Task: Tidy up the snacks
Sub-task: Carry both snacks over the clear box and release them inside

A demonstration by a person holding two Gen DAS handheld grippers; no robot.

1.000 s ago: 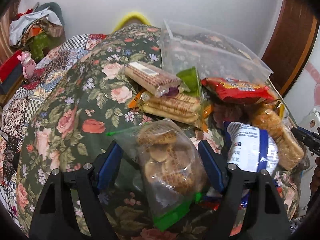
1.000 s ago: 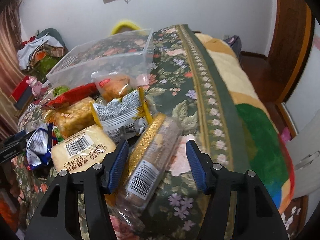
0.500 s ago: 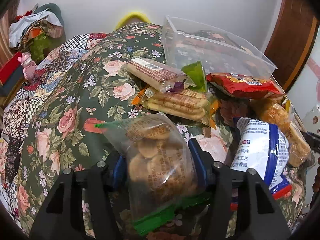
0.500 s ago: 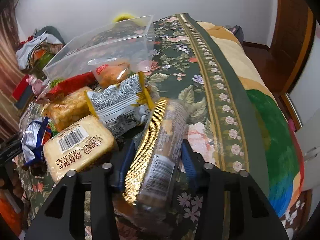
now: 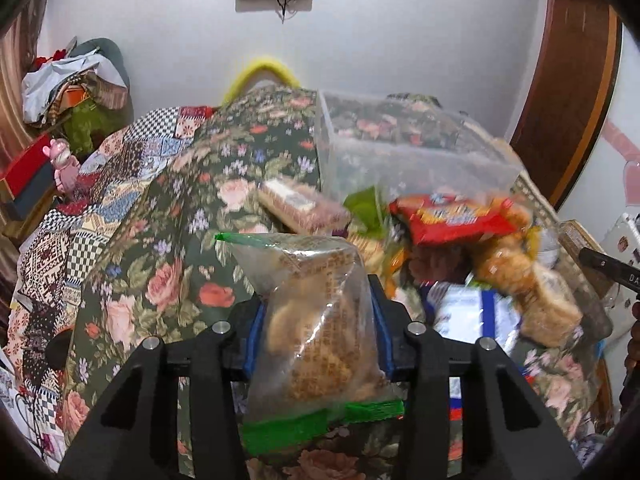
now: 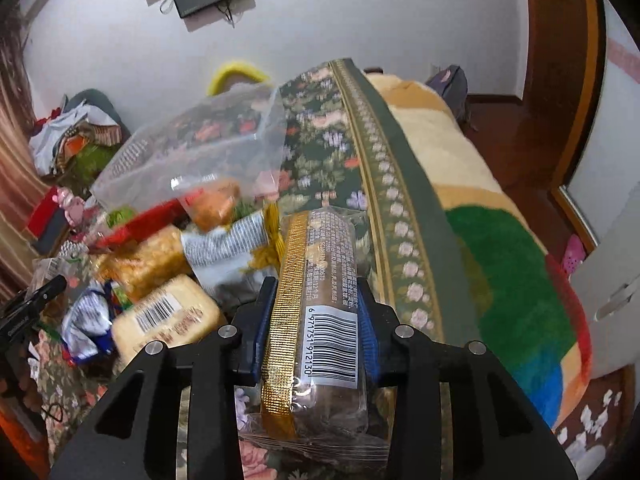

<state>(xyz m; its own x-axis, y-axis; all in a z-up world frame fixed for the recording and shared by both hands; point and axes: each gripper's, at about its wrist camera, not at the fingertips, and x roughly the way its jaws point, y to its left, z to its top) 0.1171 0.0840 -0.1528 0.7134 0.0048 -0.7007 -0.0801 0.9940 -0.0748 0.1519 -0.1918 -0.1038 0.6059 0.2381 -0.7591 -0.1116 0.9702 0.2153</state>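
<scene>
My left gripper (image 5: pixel 316 320) is shut on a clear bag of round biscuits (image 5: pixel 316 320) with a green strip and holds it above the floral bedspread (image 5: pixel 160 240). My right gripper (image 6: pixel 316 312) is shut on a long gold-edged biscuit packet (image 6: pixel 320 300) with a barcode, lifted off the bed. A clear plastic bin (image 5: pixel 400 156) stands behind the snack pile and also shows in the right wrist view (image 6: pixel 192 152). The pile holds a red packet (image 5: pixel 452 216), a brown wafer pack (image 5: pixel 300 204), a blue-white bag (image 5: pixel 476 316) and a yellow cake pack (image 6: pixel 168 320).
A patchwork quilt (image 5: pixel 80 200) and a heap of clothes (image 5: pixel 72 84) lie at the left. A wooden door frame (image 5: pixel 576 80) stands at the right. The bed edge with a rainbow blanket (image 6: pixel 520 300) drops to the floor on the right.
Both grippers closed on their packets, the left on the biscuit bag and the right on the gold-edged packet, and lifted them off the bed.
</scene>
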